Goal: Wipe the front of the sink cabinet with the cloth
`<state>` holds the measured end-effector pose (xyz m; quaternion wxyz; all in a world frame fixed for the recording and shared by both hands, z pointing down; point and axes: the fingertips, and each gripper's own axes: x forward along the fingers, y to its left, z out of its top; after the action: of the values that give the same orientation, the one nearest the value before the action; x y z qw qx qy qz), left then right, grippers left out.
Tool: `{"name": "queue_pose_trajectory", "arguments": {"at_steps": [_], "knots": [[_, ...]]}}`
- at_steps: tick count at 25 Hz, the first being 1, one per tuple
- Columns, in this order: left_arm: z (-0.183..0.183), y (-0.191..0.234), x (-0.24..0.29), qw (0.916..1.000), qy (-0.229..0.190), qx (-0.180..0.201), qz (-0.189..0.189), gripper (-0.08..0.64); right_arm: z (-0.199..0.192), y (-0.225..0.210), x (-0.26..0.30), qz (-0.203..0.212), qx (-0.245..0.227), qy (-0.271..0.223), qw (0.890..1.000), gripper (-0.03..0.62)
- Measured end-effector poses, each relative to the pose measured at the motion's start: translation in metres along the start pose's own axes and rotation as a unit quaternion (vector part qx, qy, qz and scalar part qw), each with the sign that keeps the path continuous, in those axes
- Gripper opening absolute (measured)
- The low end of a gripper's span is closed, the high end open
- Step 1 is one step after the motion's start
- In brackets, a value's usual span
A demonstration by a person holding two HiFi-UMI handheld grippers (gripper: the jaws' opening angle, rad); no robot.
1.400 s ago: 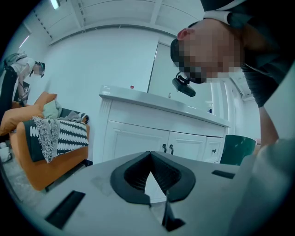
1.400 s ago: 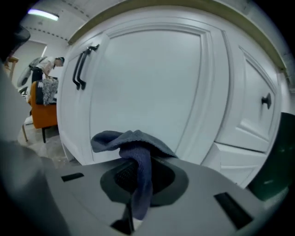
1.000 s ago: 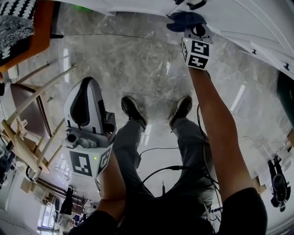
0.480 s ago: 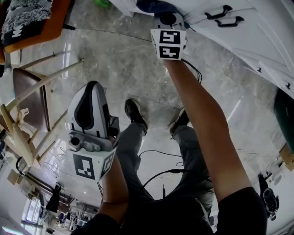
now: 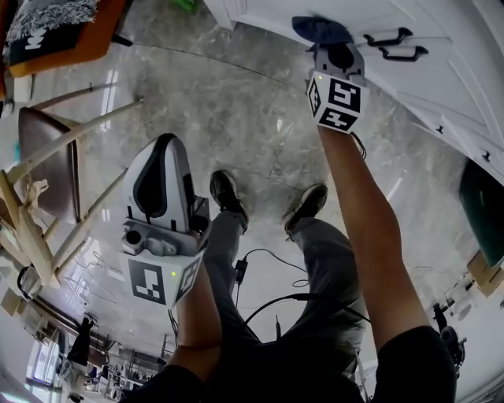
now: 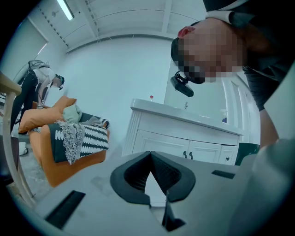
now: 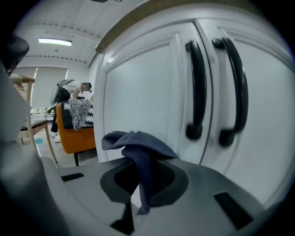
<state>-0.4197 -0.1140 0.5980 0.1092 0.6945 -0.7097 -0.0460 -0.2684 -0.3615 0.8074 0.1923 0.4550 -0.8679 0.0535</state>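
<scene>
My right gripper point(image 5: 329, 46) point(image 7: 138, 184) is shut on a dark blue cloth point(image 5: 320, 30) point(image 7: 137, 146). The cloth is pressed against the white sink cabinet door point(image 5: 291, 14) point(image 7: 138, 97), just left of the two black door handles point(image 5: 398, 43) point(image 7: 196, 90). My left gripper point(image 5: 161, 177) point(image 6: 148, 182) is held back over the floor, away from the cabinet. Its jaws are shut with nothing between them. In the left gripper view the white sink cabinet point(image 6: 184, 133) stands some way ahead.
A grey marble floor point(image 5: 220, 110) lies below, with the person's legs and shoes point(image 5: 227, 193) on it. A wooden chair point(image 5: 47, 169) stands at the left. An orange seat with a striped cushion point(image 5: 55, 24) point(image 6: 69, 136) is at the far left. Cables point(image 5: 268, 291) hang by the legs.
My right gripper with the cloth swept left along the cabinet front, then back right to a spot beside the handles. The left gripper stayed nearly still.
</scene>
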Motion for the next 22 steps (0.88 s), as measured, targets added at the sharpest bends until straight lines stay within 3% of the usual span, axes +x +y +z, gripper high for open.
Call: {"name": "queue_pose_trajectory", "arguments": {"at_steps": [3,6,9,13,16,19,22], "knots": [[0.0,-0.004,0.004,1.0,0.002,-0.002,-0.007,0.003,0.059,0.027,-0.005,0.04,-0.013,-0.06,0.997,0.026],[0.001,-0.006,0.008,0.9999,0.001,-0.001,-0.011,0.003,0.12,0.081,0.001,0.102,-0.033,-0.114,0.988,0.026],[0.002,-0.007,0.012,0.9999,-0.001,0.0,-0.013,0.003,0.169,0.104,-0.002,0.131,-0.035,-0.148,0.98,0.026],[0.007,-0.005,0.011,1.0,-0.005,-0.003,-0.007,0.003,0.189,0.055,-0.039,0.099,0.035,-0.169,0.98,0.026],[0.01,-0.005,0.014,0.9999,-0.012,-0.005,-0.005,0.003,0.179,-0.014,-0.074,0.025,0.084,-0.161,0.983,0.026],[0.014,0.004,0.008,0.9998,-0.018,-0.01,0.002,0.003,0.184,-0.046,-0.097,-0.027,0.063,-0.173,0.983,0.026],[0.01,0.011,0.001,0.9998,-0.011,-0.011,0.012,0.003,0.199,-0.007,-0.084,0.005,0.037,-0.191,0.981,0.026]]}}
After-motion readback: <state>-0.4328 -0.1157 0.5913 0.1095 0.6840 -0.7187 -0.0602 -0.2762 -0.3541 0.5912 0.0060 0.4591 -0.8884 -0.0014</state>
